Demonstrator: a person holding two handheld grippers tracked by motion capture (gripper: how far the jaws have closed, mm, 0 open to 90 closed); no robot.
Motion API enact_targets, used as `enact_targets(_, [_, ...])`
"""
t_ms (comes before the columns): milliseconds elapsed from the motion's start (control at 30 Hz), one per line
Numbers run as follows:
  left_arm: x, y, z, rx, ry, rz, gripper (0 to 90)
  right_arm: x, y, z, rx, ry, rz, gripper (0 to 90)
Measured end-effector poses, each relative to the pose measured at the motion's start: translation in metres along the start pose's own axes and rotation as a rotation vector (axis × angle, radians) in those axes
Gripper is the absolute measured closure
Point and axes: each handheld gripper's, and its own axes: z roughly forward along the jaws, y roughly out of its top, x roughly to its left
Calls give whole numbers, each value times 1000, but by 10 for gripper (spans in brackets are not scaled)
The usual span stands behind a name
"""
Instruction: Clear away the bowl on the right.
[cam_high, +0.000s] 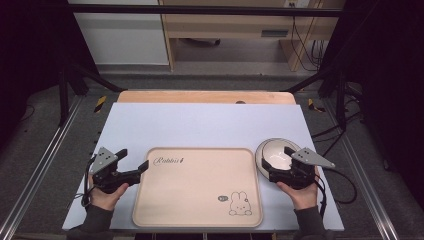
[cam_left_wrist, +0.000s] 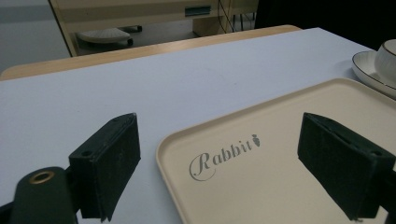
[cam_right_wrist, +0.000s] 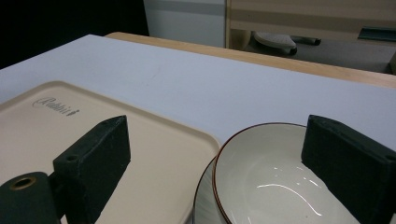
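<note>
A beige tray (cam_high: 197, 185) printed with "Rabbit" and a rabbit drawing lies at the table's front centre. Right of it a white bowl (cam_high: 274, 153) with a dark rim sits on a saucer. My left gripper (cam_high: 134, 160) stands open at the tray's far-left corner; in the left gripper view its jaws straddle the tray edge (cam_left_wrist: 161, 149), one over the sheet, one over the tray. My right gripper (cam_high: 276, 162) is open at the bowl's near side. In the right gripper view the bowl (cam_right_wrist: 271, 186) lies between the jaws on its saucer (cam_right_wrist: 203, 205), the tray (cam_right_wrist: 93, 112) to the left.
A pale sheet (cam_high: 200, 125) covers the wooden table (cam_high: 205, 96). Black frame posts (cam_high: 62, 90) stand at both sides. Cables (cam_high: 305, 40) and wooden furniture lie beyond the far edge. The bowl and saucer (cam_left_wrist: 373, 65) sit at the right in the left gripper view.
</note>
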Motion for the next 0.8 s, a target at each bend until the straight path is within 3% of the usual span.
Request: enact_targets(800, [2,-1,-1,4,12,6,131,-4,6,-7,-6,-20,22,84])
